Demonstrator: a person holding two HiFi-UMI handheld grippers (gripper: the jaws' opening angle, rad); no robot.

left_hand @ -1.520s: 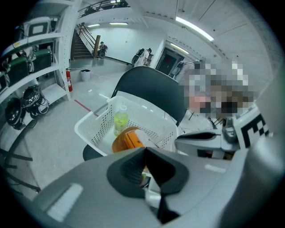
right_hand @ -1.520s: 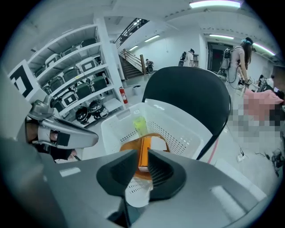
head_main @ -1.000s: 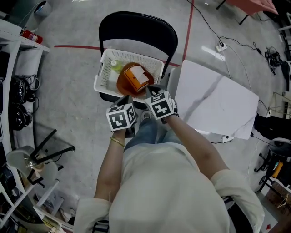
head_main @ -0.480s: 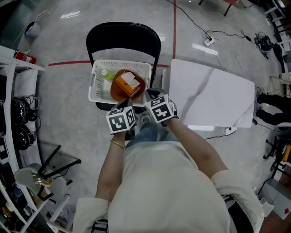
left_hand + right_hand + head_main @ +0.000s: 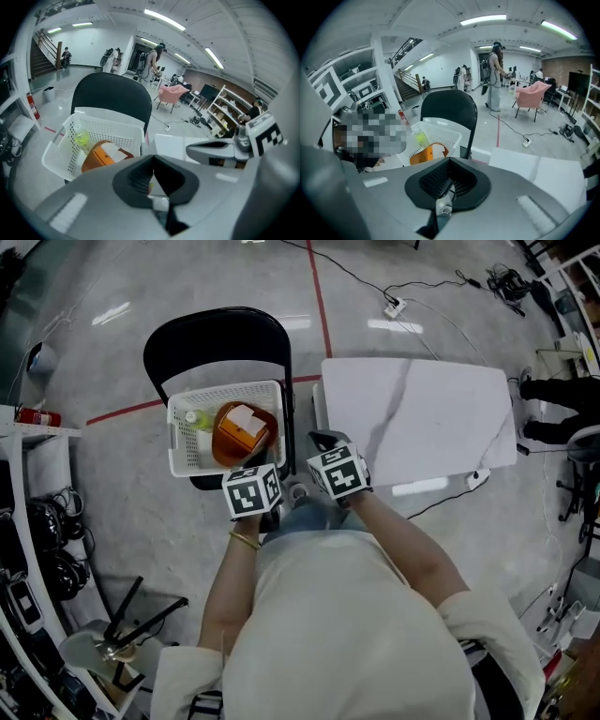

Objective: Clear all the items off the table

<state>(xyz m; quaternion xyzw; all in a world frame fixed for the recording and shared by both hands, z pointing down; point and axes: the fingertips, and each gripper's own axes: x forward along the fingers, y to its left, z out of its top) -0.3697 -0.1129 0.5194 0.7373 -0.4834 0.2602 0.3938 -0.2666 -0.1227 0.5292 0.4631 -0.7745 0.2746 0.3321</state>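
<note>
A white basket stands on a black chair. It holds an orange pack with a white label and a green bottle. To the right of it, the white table shows a bare top. My left gripper hovers at the basket's near right corner, shut and empty. My right gripper hangs between the chair and the table's near left corner, also shut and empty. The left gripper view shows its closed jaws in front of the basket, the orange pack and the right gripper.
Shelving with gear and a fire extinguisher line the left side. A red tape line and cables with a power strip lie on the floor behind the table. People and a pink chair are far off.
Both grippers have drawn back from the basket's near rim and shifted right, towards the table. They stay shut and empty. The orange pack lies in the basket as before.
</note>
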